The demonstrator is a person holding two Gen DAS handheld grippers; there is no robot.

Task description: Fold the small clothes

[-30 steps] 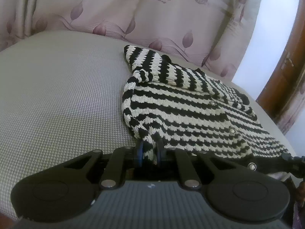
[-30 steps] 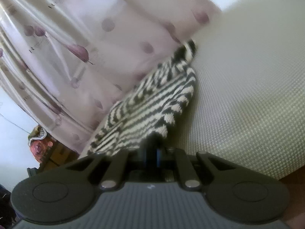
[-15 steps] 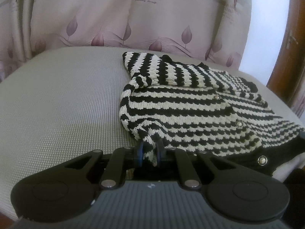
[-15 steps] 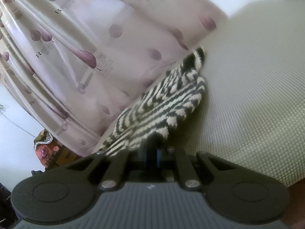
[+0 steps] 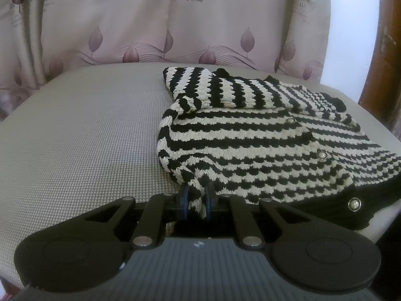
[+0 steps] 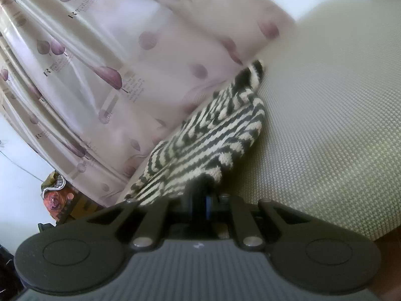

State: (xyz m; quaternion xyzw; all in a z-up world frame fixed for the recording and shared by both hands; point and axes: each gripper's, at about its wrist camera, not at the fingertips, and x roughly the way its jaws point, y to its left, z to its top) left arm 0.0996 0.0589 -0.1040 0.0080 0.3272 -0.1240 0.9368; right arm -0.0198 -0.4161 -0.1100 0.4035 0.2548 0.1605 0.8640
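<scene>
A small black-and-cream striped knit cardigan (image 5: 263, 140) with silver buttons lies on a grey woven surface (image 5: 75, 138), one sleeve folded across its top. My left gripper (image 5: 196, 198) is shut on the cardigan's near left hem corner, a strip of knit pinched between the fingers. In the right wrist view the same cardigan (image 6: 208, 138) stretches away from my right gripper (image 6: 200, 198), which is shut on its near edge and holds it slightly off the surface (image 6: 325, 125).
A pink curtain (image 5: 175, 25) with leaf prints hangs close behind the surface; it also shows in the right wrist view (image 6: 100, 62). A brown wooden door frame (image 5: 386, 50) stands at the right. The surface's front edge (image 6: 383, 233) is near my right gripper.
Both grippers keep their hold on the cardigan. The left view has levelled and pulled back, so the cardigan lies flatter and more spread. The right view shifted slightly toward the curtain.
</scene>
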